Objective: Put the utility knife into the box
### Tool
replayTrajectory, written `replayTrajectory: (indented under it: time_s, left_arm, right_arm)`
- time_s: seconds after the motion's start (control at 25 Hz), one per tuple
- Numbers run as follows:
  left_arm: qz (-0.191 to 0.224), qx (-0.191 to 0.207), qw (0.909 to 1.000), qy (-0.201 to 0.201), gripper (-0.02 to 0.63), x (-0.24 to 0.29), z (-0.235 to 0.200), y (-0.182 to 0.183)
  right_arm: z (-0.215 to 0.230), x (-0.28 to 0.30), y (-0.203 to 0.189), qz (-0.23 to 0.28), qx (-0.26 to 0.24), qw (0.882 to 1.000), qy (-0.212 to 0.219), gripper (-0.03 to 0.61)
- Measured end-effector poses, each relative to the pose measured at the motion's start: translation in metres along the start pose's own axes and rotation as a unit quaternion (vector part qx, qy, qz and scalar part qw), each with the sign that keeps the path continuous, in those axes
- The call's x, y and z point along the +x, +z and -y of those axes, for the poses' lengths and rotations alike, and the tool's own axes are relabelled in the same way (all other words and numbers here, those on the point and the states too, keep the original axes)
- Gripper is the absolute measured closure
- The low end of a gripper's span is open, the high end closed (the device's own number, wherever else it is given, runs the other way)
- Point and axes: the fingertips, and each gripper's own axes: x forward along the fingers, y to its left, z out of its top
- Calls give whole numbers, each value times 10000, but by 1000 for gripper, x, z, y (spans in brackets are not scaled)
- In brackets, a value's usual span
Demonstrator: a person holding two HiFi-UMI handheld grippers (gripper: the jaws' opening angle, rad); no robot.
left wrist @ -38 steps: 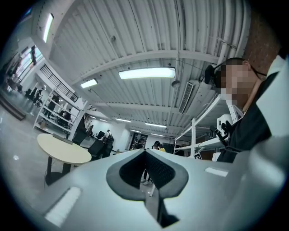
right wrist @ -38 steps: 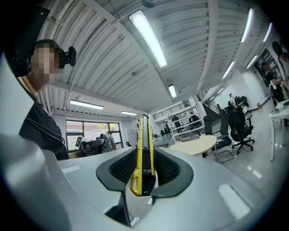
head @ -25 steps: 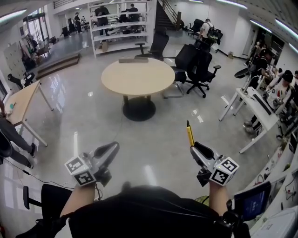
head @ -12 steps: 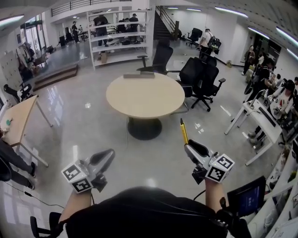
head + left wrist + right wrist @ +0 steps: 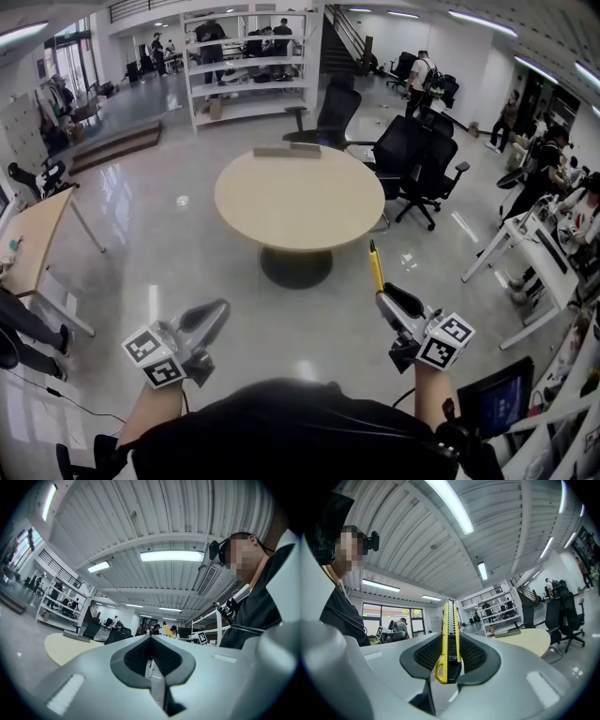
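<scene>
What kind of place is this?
Probably an open-plan office or lab: a round table with black swivel chairs beside it, and white shelving along the back.

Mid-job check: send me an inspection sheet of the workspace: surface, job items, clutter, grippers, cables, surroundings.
Surface: round table, bare except one item.
Job's things: utility knife in the right gripper; flat grey box at the table's far edge.
Clutter: nothing seen on the table.
Grippers: right gripper shut on the utility knife; left gripper shut, empty.
Cables: thin lead on the floor, left.
Surroundings: office chairs, shelves, desks, people.
</scene>
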Motion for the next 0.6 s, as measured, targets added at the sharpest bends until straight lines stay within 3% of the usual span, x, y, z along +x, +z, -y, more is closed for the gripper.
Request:
replayTrajectory:
  time_s: [0.36, 0.6]
  left_arm:
    - [264, 96, 9985, 473, 617, 132, -15, -2]
    - [322, 184, 9980, 514, 617, 227, -18, -12]
  right_arm:
    - [141, 21, 55, -84, -122, 9983, 562, 449]
    - [230, 23, 82, -160, -216, 9966, 782, 449]
